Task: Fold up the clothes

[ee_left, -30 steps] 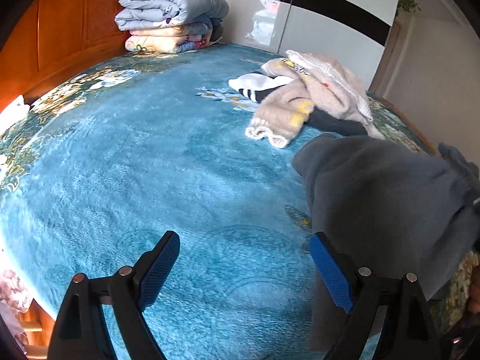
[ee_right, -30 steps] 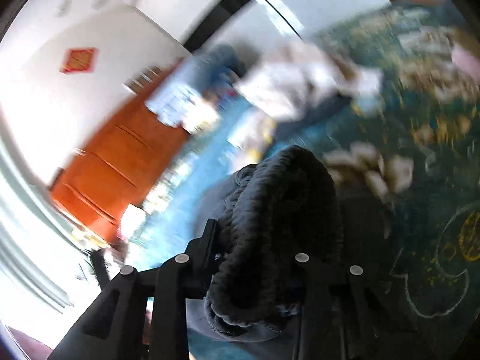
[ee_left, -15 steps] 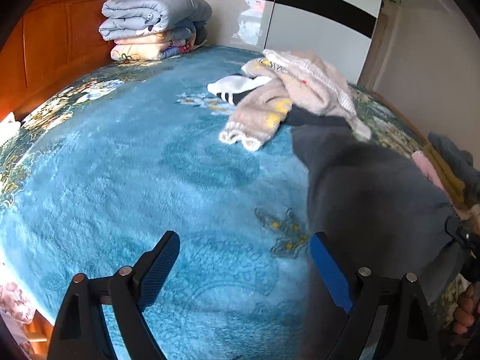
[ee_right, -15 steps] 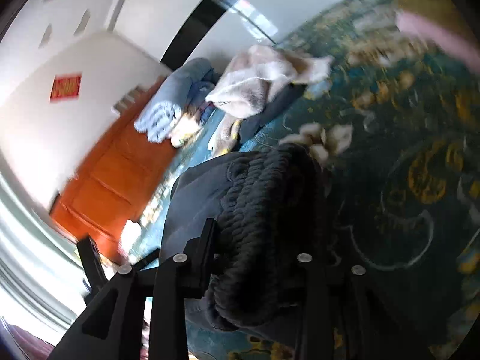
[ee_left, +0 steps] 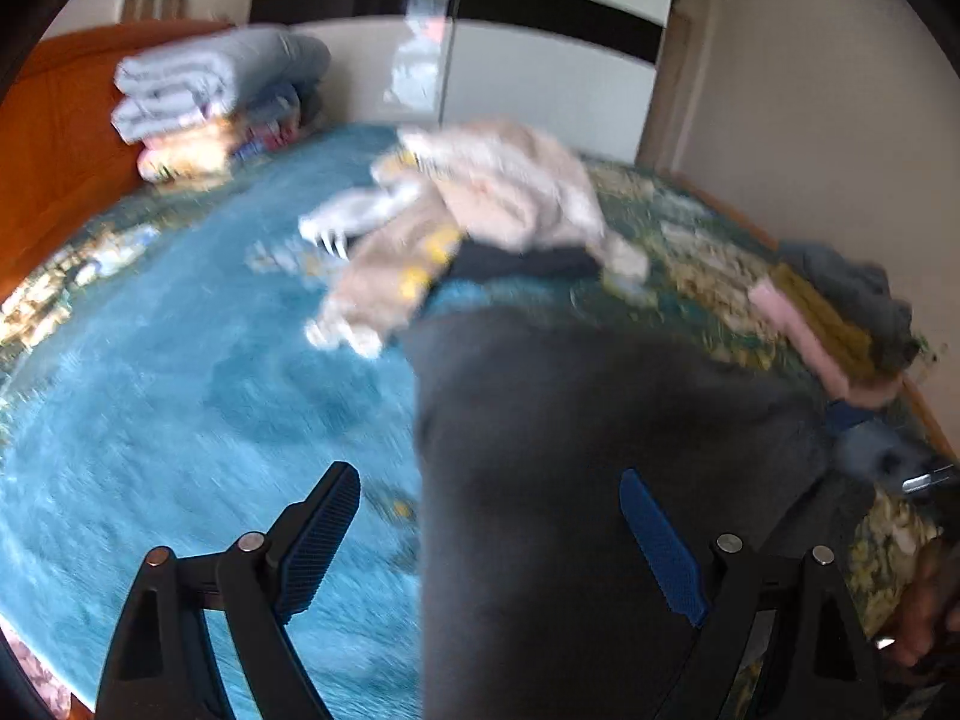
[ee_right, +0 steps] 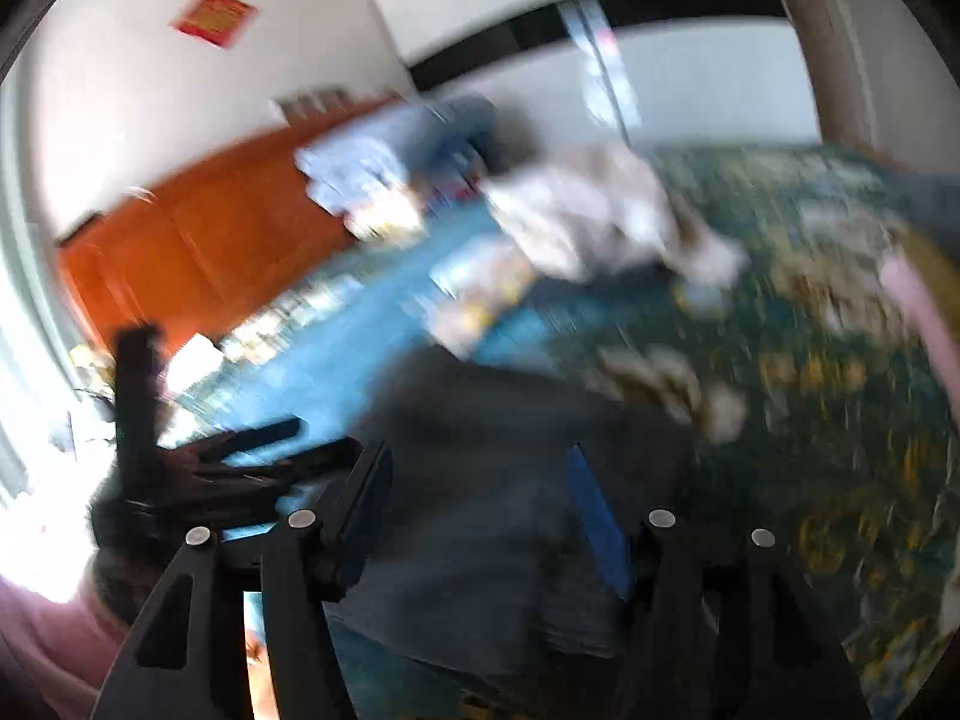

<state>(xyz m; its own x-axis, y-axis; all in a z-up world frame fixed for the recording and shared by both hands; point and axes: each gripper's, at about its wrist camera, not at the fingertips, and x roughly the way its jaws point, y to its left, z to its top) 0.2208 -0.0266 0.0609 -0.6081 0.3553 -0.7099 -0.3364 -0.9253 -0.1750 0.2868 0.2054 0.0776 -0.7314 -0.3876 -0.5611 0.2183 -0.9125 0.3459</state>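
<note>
While both tools gape, grey garment borders bare blue blanket

Motion blur smears beige clothes pile.

From my left camera, the bed fills the view, with the headboard at its far left. A stack of folded quilts sits on the bed against the headboard, in front of the wardrobe. A heap of clothes lies mid-bed, behind the garment spread nearest me on the right. A small pile of folded clothes sits at the bed's right edge, beside the wall.
</note>
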